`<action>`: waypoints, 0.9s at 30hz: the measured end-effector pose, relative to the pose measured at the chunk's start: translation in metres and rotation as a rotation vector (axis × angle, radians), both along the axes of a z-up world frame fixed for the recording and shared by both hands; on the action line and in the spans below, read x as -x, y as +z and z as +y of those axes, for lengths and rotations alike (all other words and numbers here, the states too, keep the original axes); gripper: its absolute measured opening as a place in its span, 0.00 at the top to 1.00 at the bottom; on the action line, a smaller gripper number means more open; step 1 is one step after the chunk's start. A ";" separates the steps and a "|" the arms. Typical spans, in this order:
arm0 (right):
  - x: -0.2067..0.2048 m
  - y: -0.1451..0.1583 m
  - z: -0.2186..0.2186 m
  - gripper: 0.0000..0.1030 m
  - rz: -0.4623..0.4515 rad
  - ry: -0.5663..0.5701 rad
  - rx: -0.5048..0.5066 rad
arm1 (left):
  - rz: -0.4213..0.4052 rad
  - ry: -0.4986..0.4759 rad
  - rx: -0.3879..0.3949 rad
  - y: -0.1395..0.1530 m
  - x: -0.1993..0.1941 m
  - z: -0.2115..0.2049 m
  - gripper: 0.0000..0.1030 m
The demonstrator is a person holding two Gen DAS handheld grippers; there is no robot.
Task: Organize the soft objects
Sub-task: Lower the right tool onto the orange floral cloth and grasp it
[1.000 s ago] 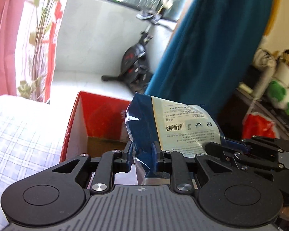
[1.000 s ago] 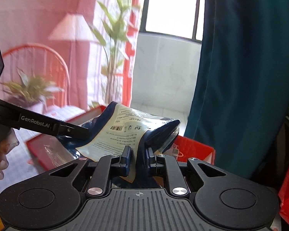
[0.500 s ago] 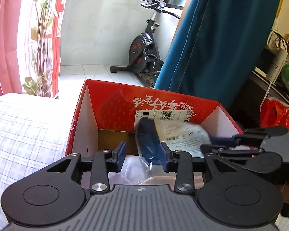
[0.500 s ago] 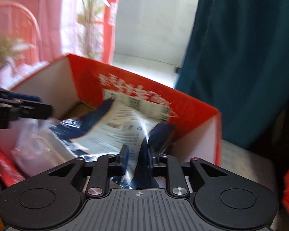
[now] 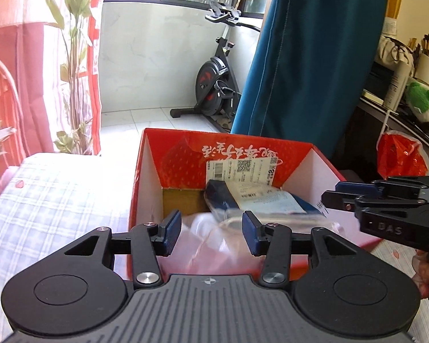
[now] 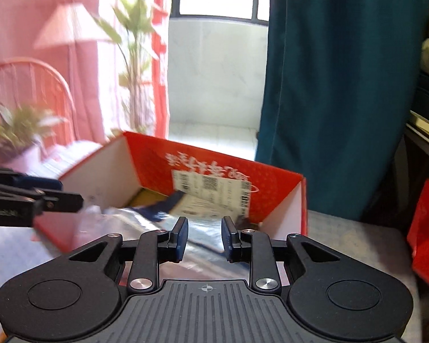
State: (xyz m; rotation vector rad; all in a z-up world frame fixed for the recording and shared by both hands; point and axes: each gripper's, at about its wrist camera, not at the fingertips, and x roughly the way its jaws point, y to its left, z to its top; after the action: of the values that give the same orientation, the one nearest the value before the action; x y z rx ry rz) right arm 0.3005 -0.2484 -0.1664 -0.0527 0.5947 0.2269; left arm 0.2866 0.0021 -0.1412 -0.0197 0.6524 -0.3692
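A blue soft packet (image 5: 260, 198) with a white printed label lies inside the red cardboard box (image 5: 146, 171), on top of crumpled clear plastic bags (image 5: 214, 237). My left gripper (image 5: 211, 228) hangs over the box's near edge. Its jaws are opening, with nothing pressed between them; the packet lies beyond the pads. My right gripper (image 6: 205, 228) is open too, above the packet (image 6: 168, 208) and the box (image 6: 271, 177). Each gripper shows in the other's view: the right gripper (image 5: 333, 193) at the right edge, the left gripper (image 6: 68, 193) at the left edge.
The box stands on a blue checked cloth (image 5: 57, 200). Behind it are a teal curtain (image 5: 300, 57) and an exercise bike (image 5: 214, 91) on the tiled floor. A red plastic bag (image 5: 400, 154) and a green plush (image 5: 423, 103) are at the right. A hand (image 5: 426, 271) holds the right gripper.
Both grippers held the blue packet up above the box, then lowered it in and let go. Both jaws have spread and the packet now rests in the box.
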 end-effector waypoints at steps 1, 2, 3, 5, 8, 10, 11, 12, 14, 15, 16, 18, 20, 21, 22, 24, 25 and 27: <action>0.011 0.003 0.000 0.77 -0.012 0.004 -0.012 | 0.000 0.004 -0.004 0.001 0.007 0.002 0.52; 0.020 0.005 0.000 0.77 -0.022 0.010 -0.024 | 0.000 0.005 -0.006 0.002 0.015 0.003 0.52; 0.029 0.006 -0.001 0.77 -0.031 0.015 -0.039 | 0.001 0.006 -0.007 0.002 0.022 0.006 0.52; 0.047 0.006 -0.003 0.77 -0.040 0.021 -0.070 | 0.001 0.004 -0.007 0.002 0.037 0.009 0.52; 0.070 0.002 -0.004 0.77 -0.045 0.031 -0.093 | 0.004 0.001 -0.012 -0.002 0.058 0.012 0.52; 0.087 -0.004 -0.002 0.77 -0.049 0.034 -0.097 | 0.012 0.005 -0.010 -0.008 0.072 0.015 0.52; 0.095 -0.008 0.000 0.77 -0.048 0.035 -0.102 | 0.019 0.011 -0.004 -0.011 0.078 0.016 0.52; 0.101 -0.013 0.001 0.77 -0.045 0.039 -0.109 | 0.029 0.015 0.005 -0.015 0.084 0.018 0.52; 0.113 -0.024 0.005 0.77 -0.035 0.041 -0.119 | 0.047 0.029 0.025 -0.023 0.094 0.022 0.52; 0.118 -0.029 0.007 0.77 -0.028 0.043 -0.124 | 0.056 0.038 0.030 -0.027 0.099 0.024 0.52; 0.123 -0.035 0.009 0.77 -0.022 0.044 -0.127 | 0.064 0.047 0.034 -0.031 0.104 0.025 0.52; 0.133 -0.046 0.013 0.77 -0.012 0.044 -0.132 | 0.075 0.060 0.039 -0.039 0.112 0.028 0.52; 0.141 -0.056 0.017 0.77 0.001 0.044 -0.137 | 0.081 0.066 0.037 -0.044 0.120 0.029 0.52; 0.144 -0.060 0.020 0.77 0.006 0.045 -0.137 | 0.082 0.069 0.034 -0.046 0.123 0.029 0.52; 0.148 -0.063 0.022 0.77 0.011 0.048 -0.136 | 0.083 0.072 0.032 -0.049 0.126 0.030 0.52; 0.153 -0.070 0.025 0.77 0.022 0.057 -0.133 | 0.089 0.074 0.031 -0.052 0.130 0.029 0.52; 0.155 -0.073 0.026 0.77 0.030 0.061 -0.132 | 0.093 0.073 0.032 -0.055 0.132 0.029 0.52; 0.159 -0.080 0.028 0.76 0.049 0.063 -0.137 | 0.102 0.075 0.033 -0.059 0.136 0.030 0.52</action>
State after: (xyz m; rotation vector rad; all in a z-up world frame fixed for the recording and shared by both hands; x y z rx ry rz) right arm 0.1419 -0.2202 -0.2460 0.0662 0.6258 0.3307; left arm 0.1508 0.0323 -0.2007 -0.0952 0.7442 -0.3078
